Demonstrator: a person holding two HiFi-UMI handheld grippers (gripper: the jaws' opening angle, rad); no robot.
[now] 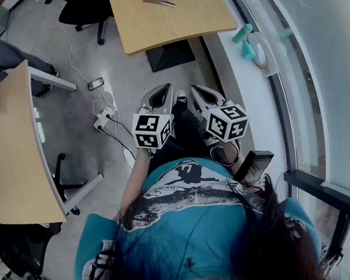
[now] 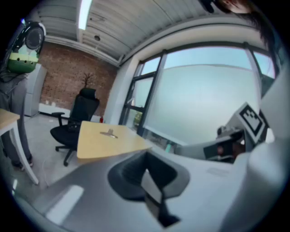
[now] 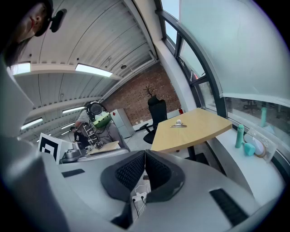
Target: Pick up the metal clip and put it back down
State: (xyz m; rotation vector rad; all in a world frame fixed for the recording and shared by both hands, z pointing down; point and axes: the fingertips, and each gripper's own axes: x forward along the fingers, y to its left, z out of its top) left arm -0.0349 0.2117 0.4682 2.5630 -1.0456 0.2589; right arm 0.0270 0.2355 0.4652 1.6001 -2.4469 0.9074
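The metal clip (image 1: 159,0) lies on a light wooden table (image 1: 180,19) well ahead of me, and neither gripper touches it. It is small in the left gripper view (image 2: 108,133) and in the right gripper view (image 3: 179,124). My left gripper (image 1: 166,88) and right gripper (image 1: 194,89) are held side by side close to my body, above the floor and short of the table. Both point forward and slightly down. The left gripper's (image 2: 146,158) jaws meet with nothing between them. The right gripper (image 3: 145,154) is shut and empty too.
A black office chair (image 1: 87,5) stands behind the table. A second wooden desk (image 1: 7,155) is at my left. A power strip (image 1: 102,118) with cables and a phone (image 1: 96,83) lie on the floor. Teal bottles (image 1: 245,40) stand on the window sill at right.
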